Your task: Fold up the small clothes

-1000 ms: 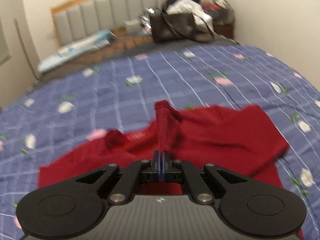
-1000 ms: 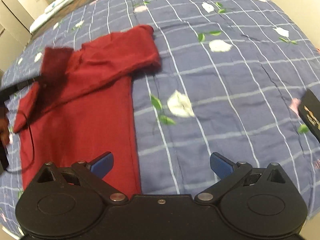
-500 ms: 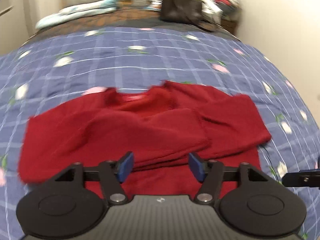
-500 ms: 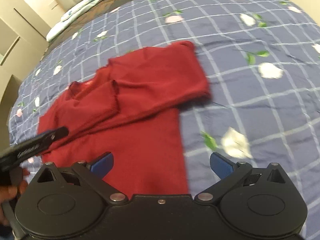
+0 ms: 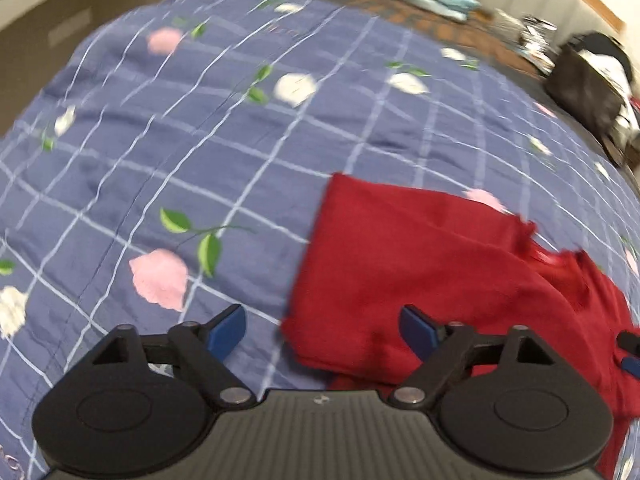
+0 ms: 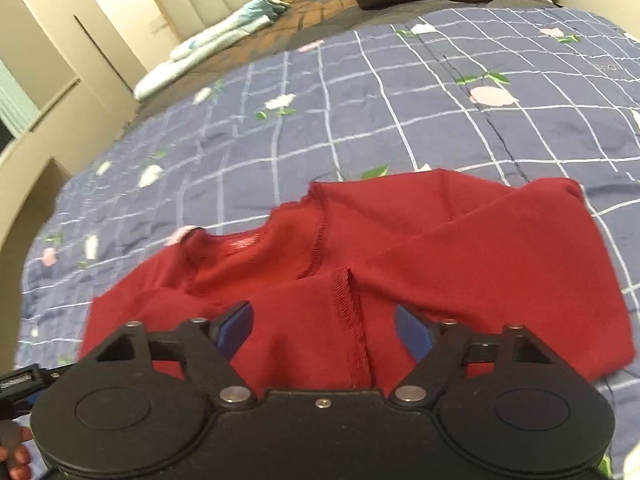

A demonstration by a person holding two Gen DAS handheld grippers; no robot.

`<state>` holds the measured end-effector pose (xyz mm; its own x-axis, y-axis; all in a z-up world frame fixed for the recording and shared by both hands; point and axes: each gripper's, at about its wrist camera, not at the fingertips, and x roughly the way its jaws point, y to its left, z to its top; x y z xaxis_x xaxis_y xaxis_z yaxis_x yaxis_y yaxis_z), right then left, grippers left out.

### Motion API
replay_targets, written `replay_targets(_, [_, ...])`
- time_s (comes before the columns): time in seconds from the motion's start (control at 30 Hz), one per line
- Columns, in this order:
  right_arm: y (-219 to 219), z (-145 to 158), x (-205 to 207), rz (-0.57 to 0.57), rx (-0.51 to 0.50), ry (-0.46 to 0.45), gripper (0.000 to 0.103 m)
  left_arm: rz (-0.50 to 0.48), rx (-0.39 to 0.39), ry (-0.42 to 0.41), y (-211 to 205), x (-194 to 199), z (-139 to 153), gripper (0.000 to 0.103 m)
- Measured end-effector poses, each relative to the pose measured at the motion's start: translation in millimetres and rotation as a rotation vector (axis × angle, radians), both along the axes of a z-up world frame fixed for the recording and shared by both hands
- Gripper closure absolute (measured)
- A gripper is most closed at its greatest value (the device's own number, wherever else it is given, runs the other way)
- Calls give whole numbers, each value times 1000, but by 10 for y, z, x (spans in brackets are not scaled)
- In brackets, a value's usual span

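You've let the sleeve go: left gripper [image 5: 322, 330] and right gripper [image 6: 323, 326] both hover with jaws wide apart. Red sweater [image 6: 400, 264] lies on the bed [image 6: 360, 100], collar toward the headboard, hem hidden.

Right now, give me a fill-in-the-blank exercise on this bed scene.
1. The garment being folded is ___ in colour.
2. Both sleeves lie folded ___ across its body.
3. The left gripper and right gripper both have jaws that are ___.
4. The bedspread carries a white grid and ___ prints.

Missing words: red; inward; open; flower
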<state>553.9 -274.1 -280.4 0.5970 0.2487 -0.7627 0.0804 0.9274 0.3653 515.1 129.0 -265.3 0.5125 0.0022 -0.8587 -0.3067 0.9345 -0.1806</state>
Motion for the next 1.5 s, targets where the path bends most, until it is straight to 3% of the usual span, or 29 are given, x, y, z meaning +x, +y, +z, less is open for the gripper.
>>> replay_targets(0.07, [28,-88,69,-16,-18,11,47,30,-37,12,77,44,-96,21])
replay_targets(0.13, [34,-148,90,-26,-31,22,61,82,-93,53,171,77,-204,32])
replay_targets(0.17, [33,-157,70,-25,-30,20,73,107,-109,72,175,74,-240,45])
replay_targets(0.23, [57,-147,13,-11,-43,16,90,106,-94,77,154,60,-234,59])
replay_targets(0.27, [74,-122,-24,-9,-55,6,90,77,-92,68,123,72,-212,80])
replay_targets(0.33, [88,-53,-114,-15,-59,-18,91,19,-34,66,5,90,-120,89])
replay_targets(0.5, [50,97,-286,-68,-95,-66,92,-2,42,16,-148,30,140,93])
replay_targets(0.67, [59,-194,-200,-50,-86,41,92,-20,113,79,-174,86,-1,93])
replay_targets(0.8, [8,-207,-199,-45,-56,36,90,-37,118,90,-181,130,-21,91])
replay_targets(0.83, [-19,-194,-205,-45,-43,36,84,-42,115,86,-187,125,-10,90])
replay_targets(0.9, [-97,-160,-249,-49,-15,34,76,-39,109,81,-195,109,7,74])
replay_targets(0.93, [-137,-133,-291,-48,-3,28,66,-37,109,73,-217,82,43,67])
replay_targets(1.0, [-223,-74,-371,-45,3,12,53,-38,114,51,-280,34,111,40])
replay_targets(1.2, [-598,51,-568,-52,-3,-18,29,-89,166,-20,-762,-106,294,21])
replay_targets(1.33, [-996,77,-613,-111,2,-25,17,-220,142,-68,-1322,-155,298,16])
replay_targets(1.5, [-1570,39,-412,-187,51,-24,16,-385,85,-78,-2104,-140,156,16])
